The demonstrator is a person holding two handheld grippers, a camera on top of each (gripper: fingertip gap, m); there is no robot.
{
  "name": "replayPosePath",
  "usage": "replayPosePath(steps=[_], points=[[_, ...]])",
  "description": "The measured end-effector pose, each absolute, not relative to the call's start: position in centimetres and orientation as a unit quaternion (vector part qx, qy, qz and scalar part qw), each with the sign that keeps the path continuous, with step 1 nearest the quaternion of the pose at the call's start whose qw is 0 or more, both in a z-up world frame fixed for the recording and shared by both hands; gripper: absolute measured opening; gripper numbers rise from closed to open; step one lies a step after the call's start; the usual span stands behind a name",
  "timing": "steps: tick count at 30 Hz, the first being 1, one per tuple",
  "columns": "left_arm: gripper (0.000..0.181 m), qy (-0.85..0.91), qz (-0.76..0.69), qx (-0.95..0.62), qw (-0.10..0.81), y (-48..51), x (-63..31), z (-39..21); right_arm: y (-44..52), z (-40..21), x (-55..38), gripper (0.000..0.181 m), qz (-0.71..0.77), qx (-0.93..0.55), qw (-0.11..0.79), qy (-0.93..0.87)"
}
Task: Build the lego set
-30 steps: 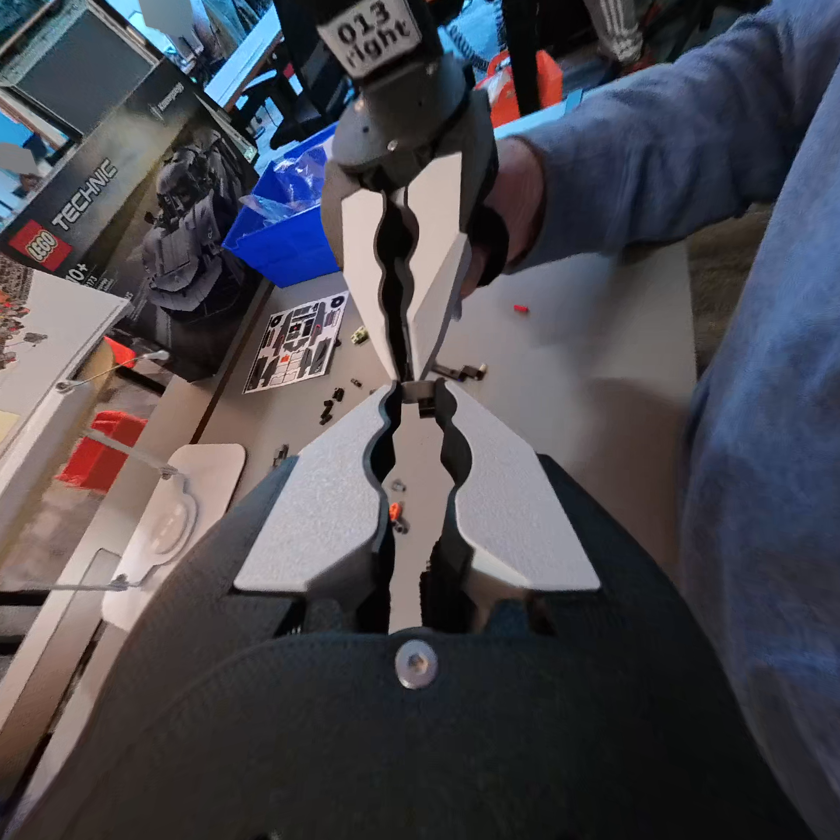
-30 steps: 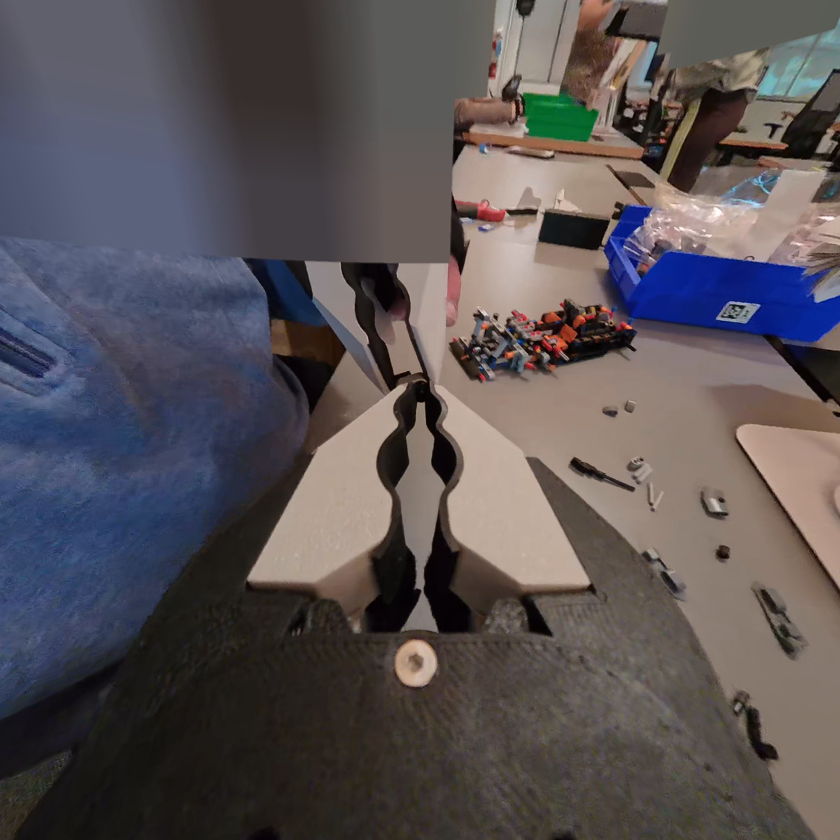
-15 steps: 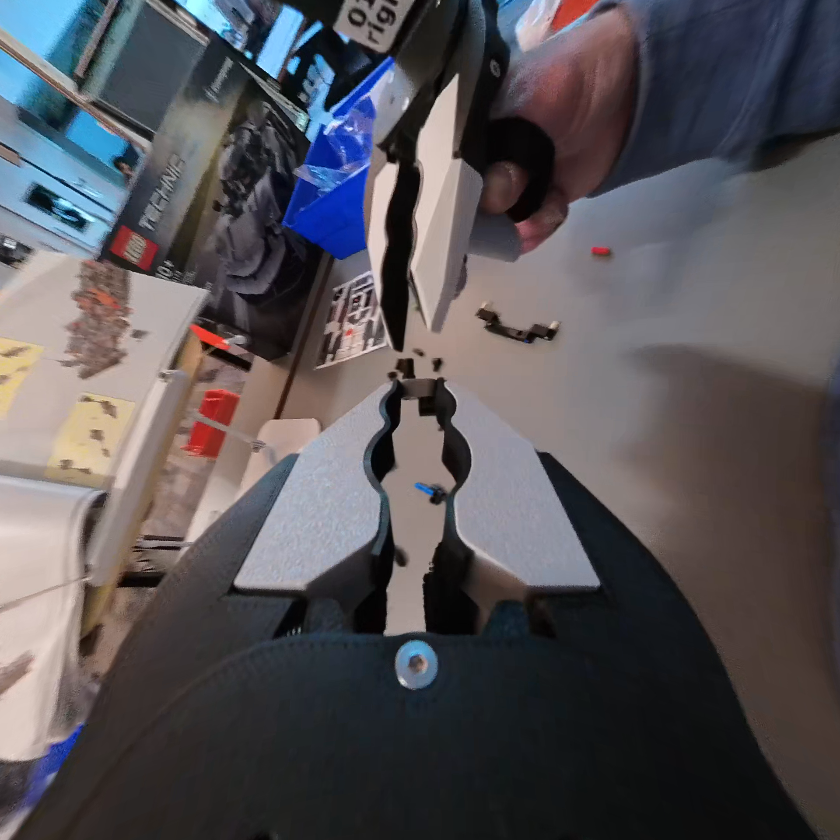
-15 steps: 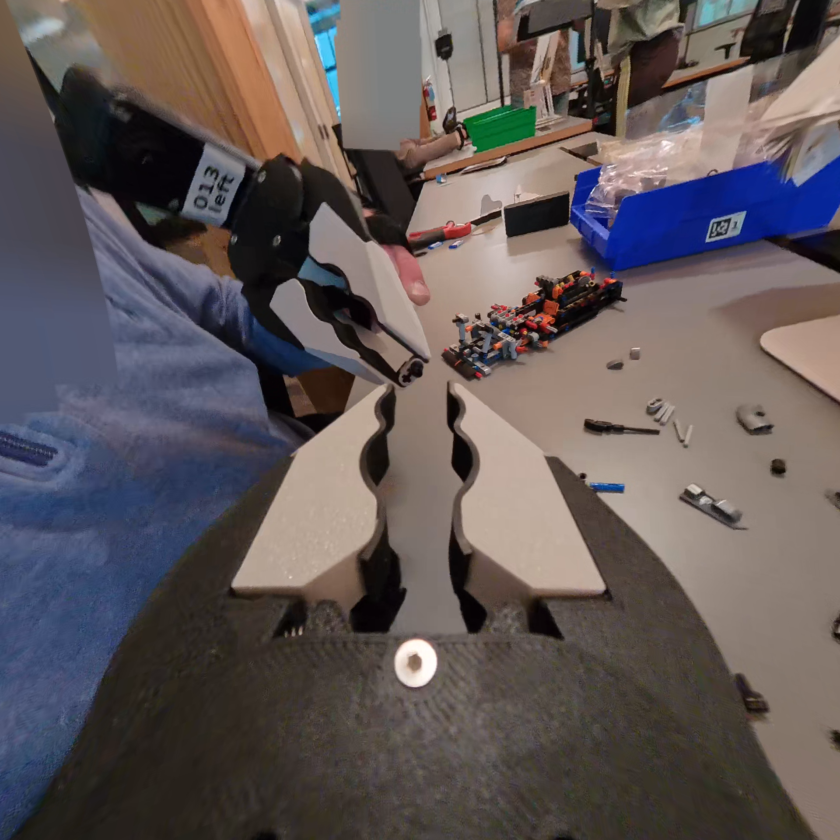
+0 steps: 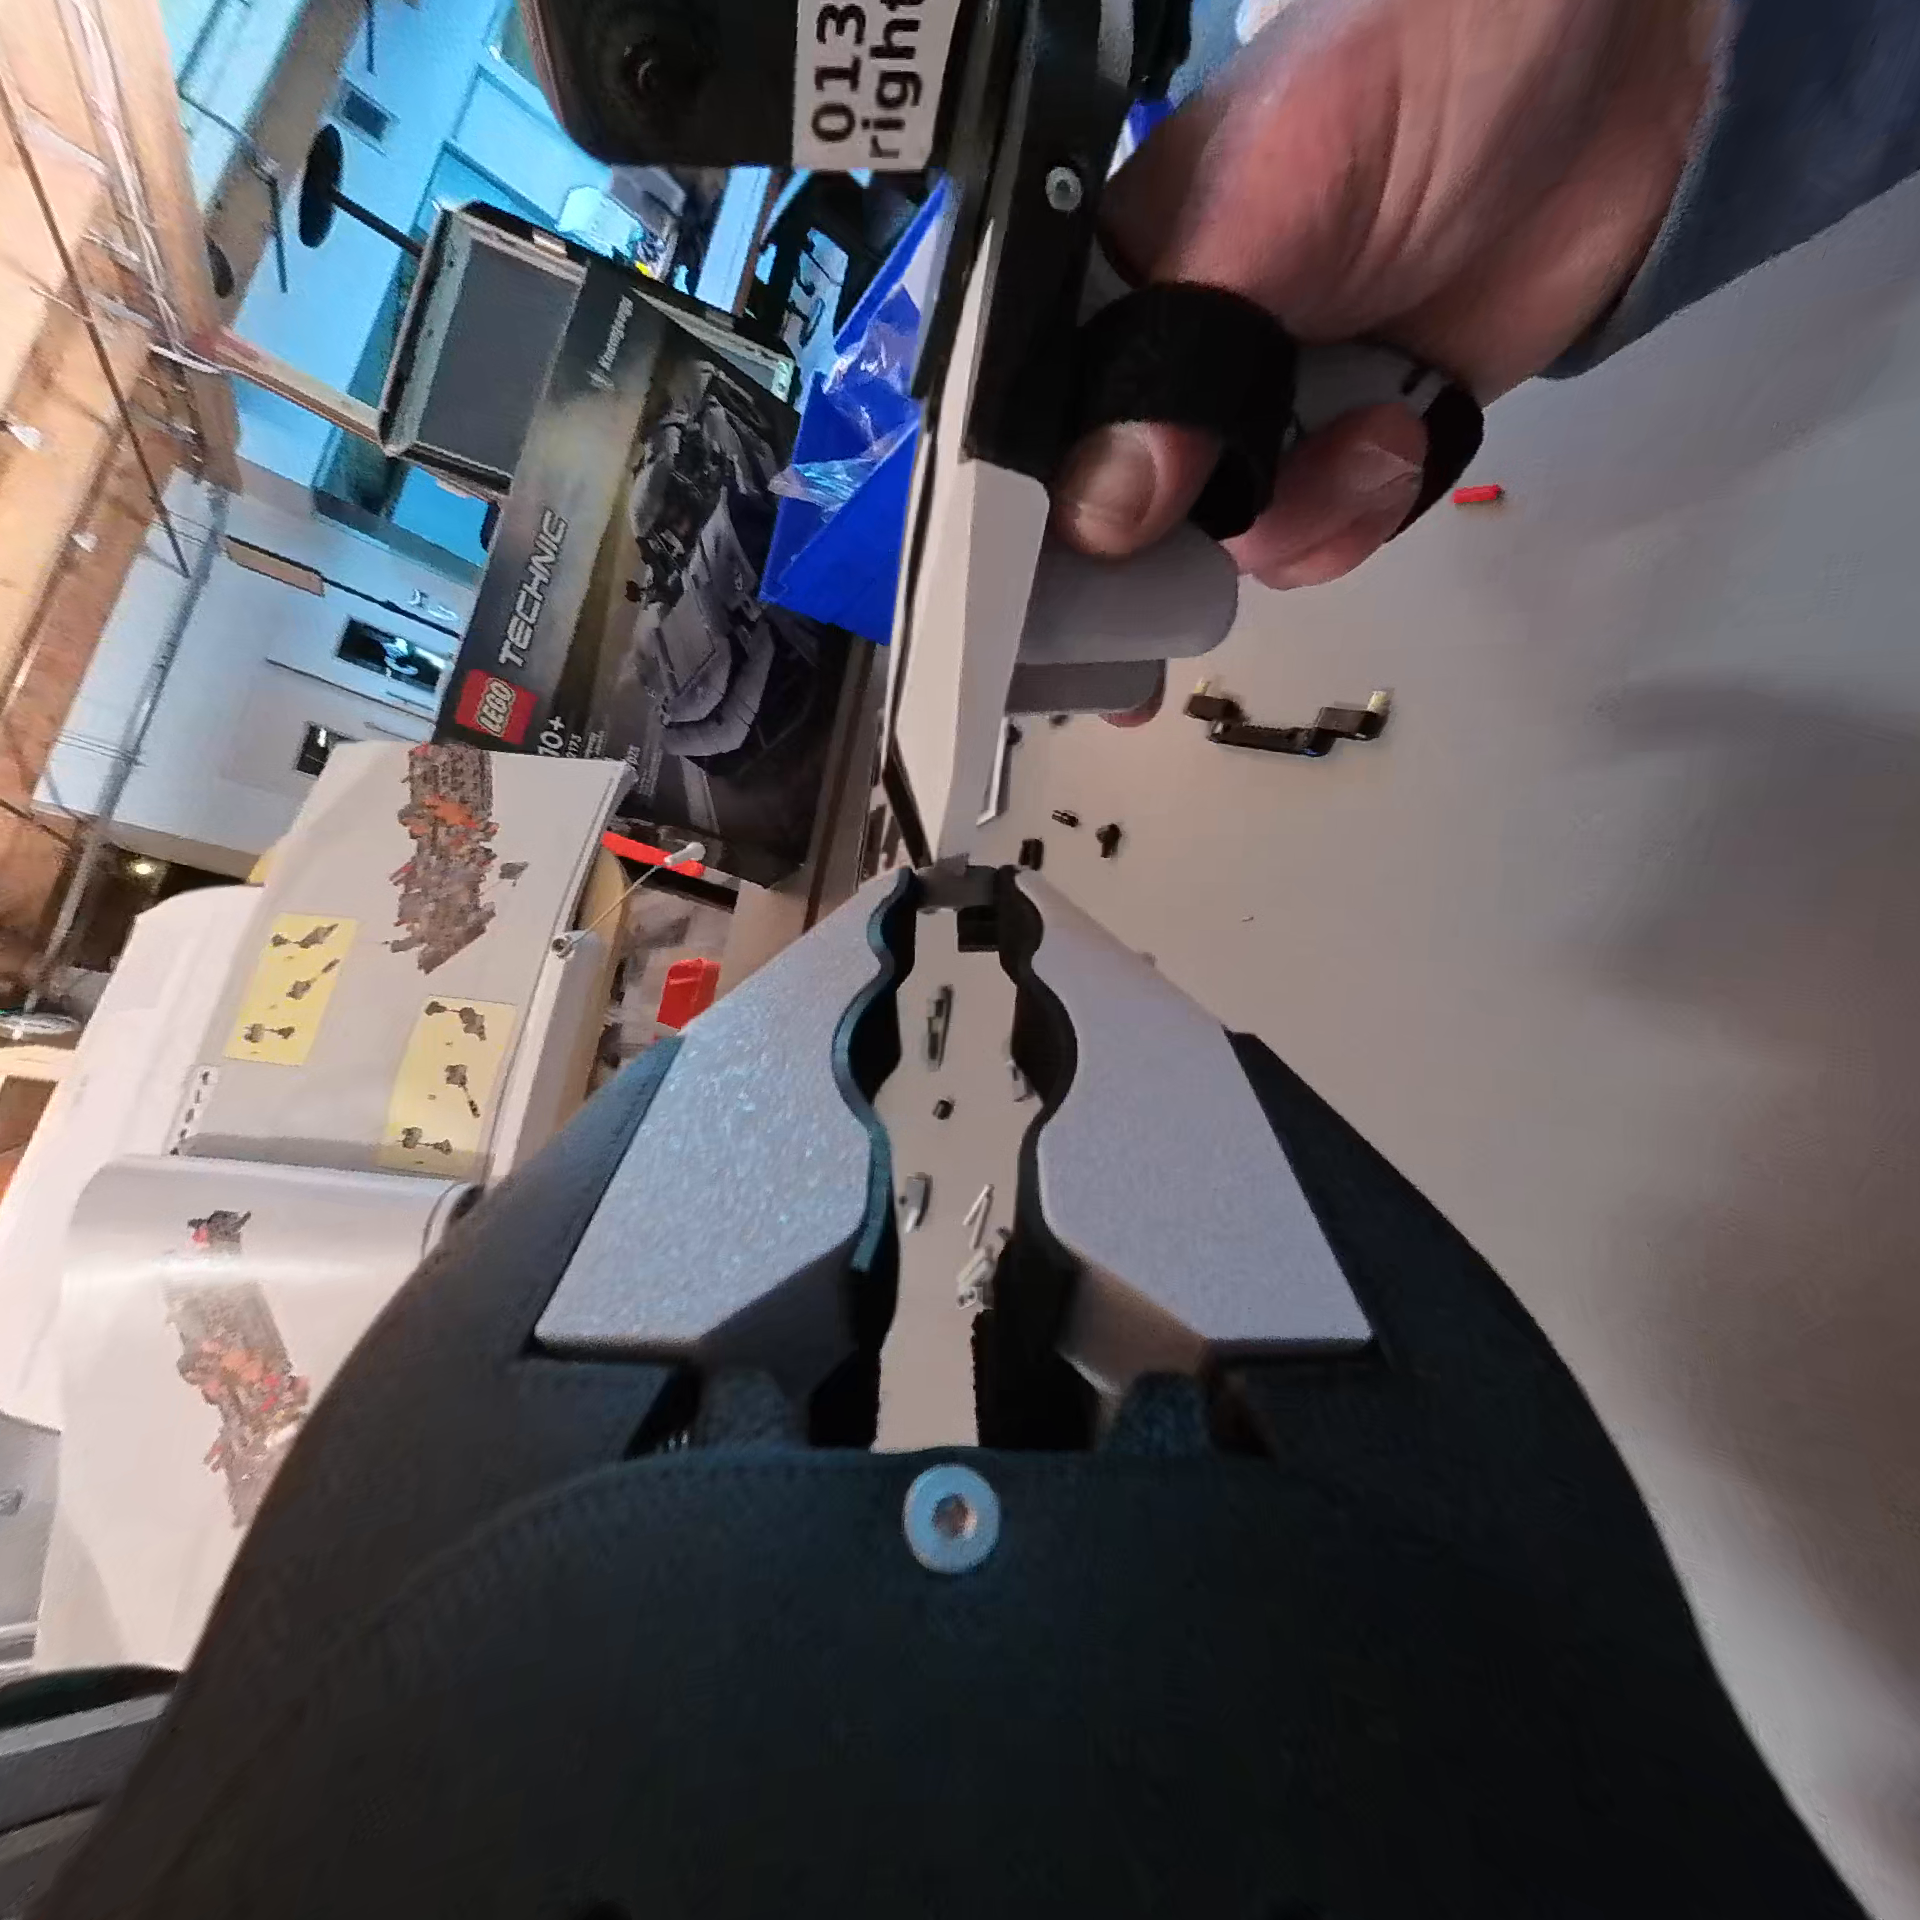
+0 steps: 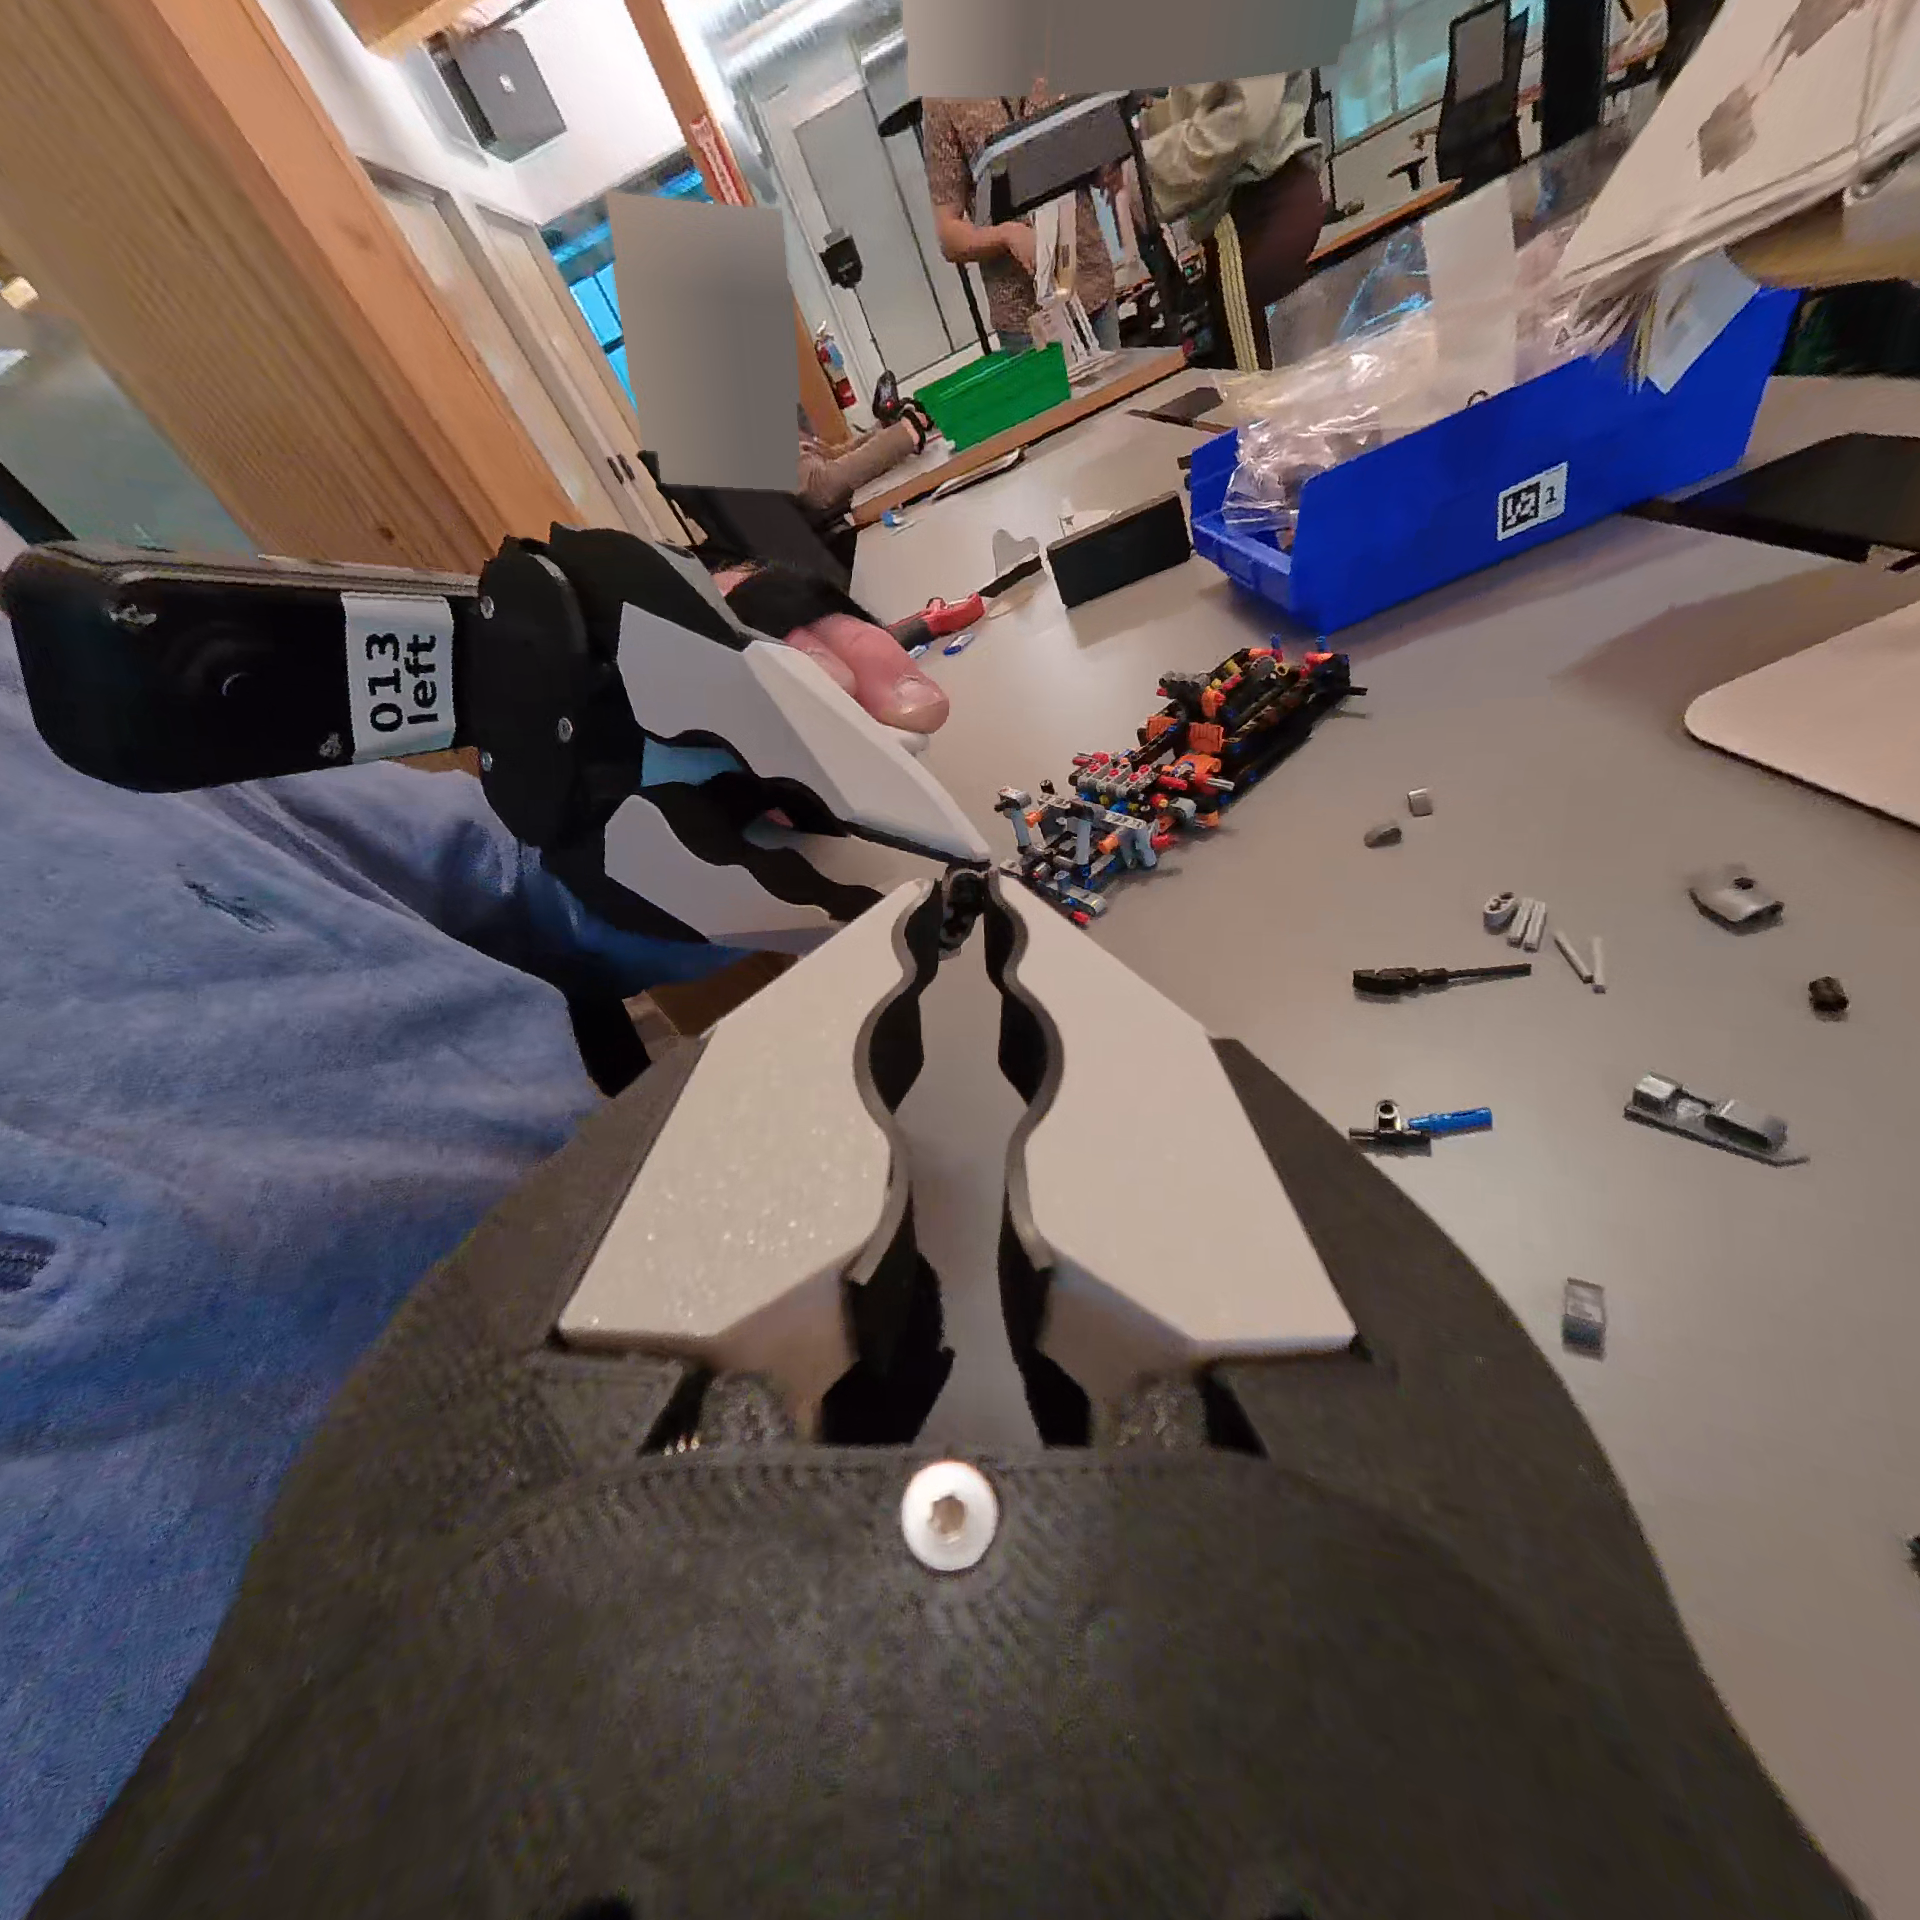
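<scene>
Lego box (image 5: 665,582), both labelled grippers pinching small piece (image 5: 961,896)

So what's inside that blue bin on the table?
The blue bin holds crumpled clear plastic bags, piled above its rim. What is in them is too blurred to tell, and the bin's wall hides anything lying under them.

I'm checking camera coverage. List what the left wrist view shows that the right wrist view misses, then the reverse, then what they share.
Only the left wrist view: the Lego Technic box, the open instruction booklet, a small red pin.

Only the right wrist view: the partly built chassis, a green bin, the blue-tipped pin.

Both: the blue bin, the grey table, and the left gripper meeting the right gripper on a small dark piece.
</scene>
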State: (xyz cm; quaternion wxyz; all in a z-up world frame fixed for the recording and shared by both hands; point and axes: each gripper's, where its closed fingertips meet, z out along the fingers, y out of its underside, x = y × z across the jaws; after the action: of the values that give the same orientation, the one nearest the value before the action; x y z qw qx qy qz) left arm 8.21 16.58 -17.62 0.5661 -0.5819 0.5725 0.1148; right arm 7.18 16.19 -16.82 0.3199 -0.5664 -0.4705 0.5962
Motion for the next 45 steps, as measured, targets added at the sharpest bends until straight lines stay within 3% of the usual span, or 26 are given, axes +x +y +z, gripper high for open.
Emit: replayPosePath(steps=[5, 10, 23, 32, 40, 45], points=[[0.014, 0.545, 0.12, -0.564, 0.608, 17.2, 7.1, -15.4, 17.2, -14.7, 6.2, 0.002, 0.599, -0.558, 0.35, -0.456], [0.031, 0.466, 0.089, -0.59, 0.653, 18.8, 4.4, -12.7, 19.1, -12.1, 5.0, 0.001, 0.622, -0.532, 0.39, -0.422], [0.021, 0.283, -0.384, -0.64, 0.602, 19.8, 1.6, -10.5, 20.7, -10.4, 1.7, 0.001, 0.695, -0.463, 0.381, -0.397], [0.007, 0.256, -0.447, -0.643, 0.567, 20.5, 1.4, -11.5, 20.6, -10.6, 0.7, 0.001, 0.713, -0.451, 0.374, -0.386], [0.005, 0.272, -0.472, -0.63, 0.554, 20.1, 1.6, -11.1, 20.2, -10.4, 1.1, 0.002, 0.692, -0.452, 0.393, -0.403], [0.005, 0.301, -0.48, -0.642, 0.516, 19.9, 1.5, -11.0, 20.3, -11.0, 1.6, 0.025, 0.601, -0.466, 0.436, -0.481]])
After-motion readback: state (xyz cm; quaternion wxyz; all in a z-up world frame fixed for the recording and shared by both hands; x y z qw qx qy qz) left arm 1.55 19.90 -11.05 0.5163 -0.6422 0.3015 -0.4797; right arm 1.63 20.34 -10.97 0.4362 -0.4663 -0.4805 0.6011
